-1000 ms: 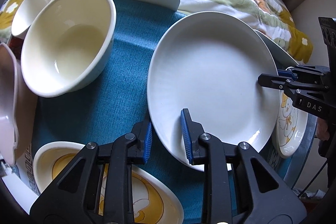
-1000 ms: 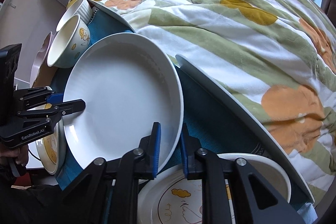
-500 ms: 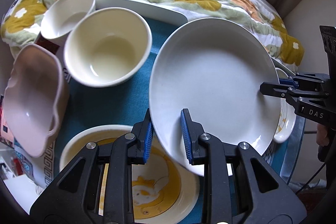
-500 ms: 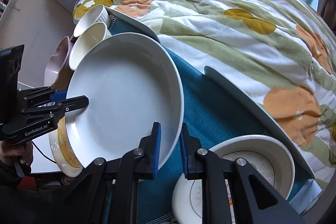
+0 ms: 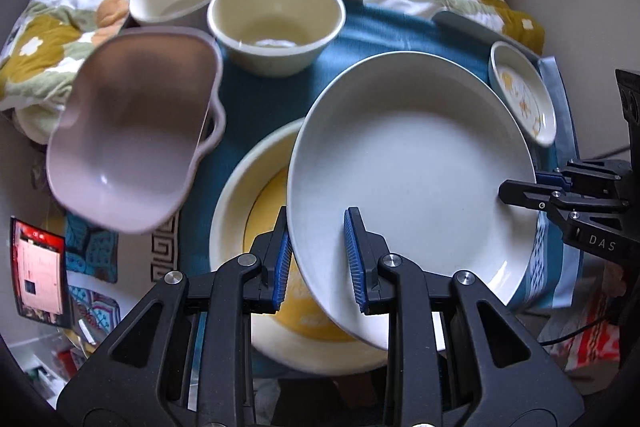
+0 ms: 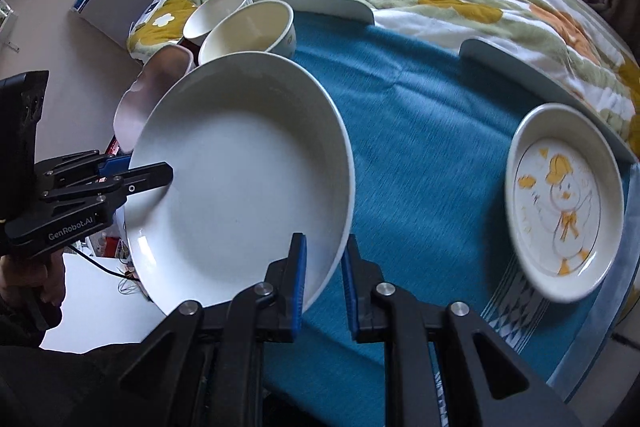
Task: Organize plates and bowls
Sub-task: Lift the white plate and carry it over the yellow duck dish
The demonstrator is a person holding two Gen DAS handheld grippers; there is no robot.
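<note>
1. claws: left claw (image 5: 316,259) and right claw (image 6: 323,281) each clamp a narrow grip on opposite rims of the white plate (image 5: 408,179).
2. white plate hangs tilted above the yellow plate (image 5: 256,227) on the blue-clothed counter (image 6: 420,131).
3. duck plate (image 6: 564,203) lies apart, bowls (image 5: 276,23) and a pink dish (image 5: 132,131) nearby.

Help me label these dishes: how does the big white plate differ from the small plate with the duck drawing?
The big white plate is plain inside; the small duck plate carries a yellow duck drawing. The white plate is clearly the wider. The white plate is held tilted above the blue cloth, its rim clamped by the left gripper and the right gripper; the duck plate is in no gripper and appears to lie on the cloth. Both are round, white-rimmed and empty.
</note>
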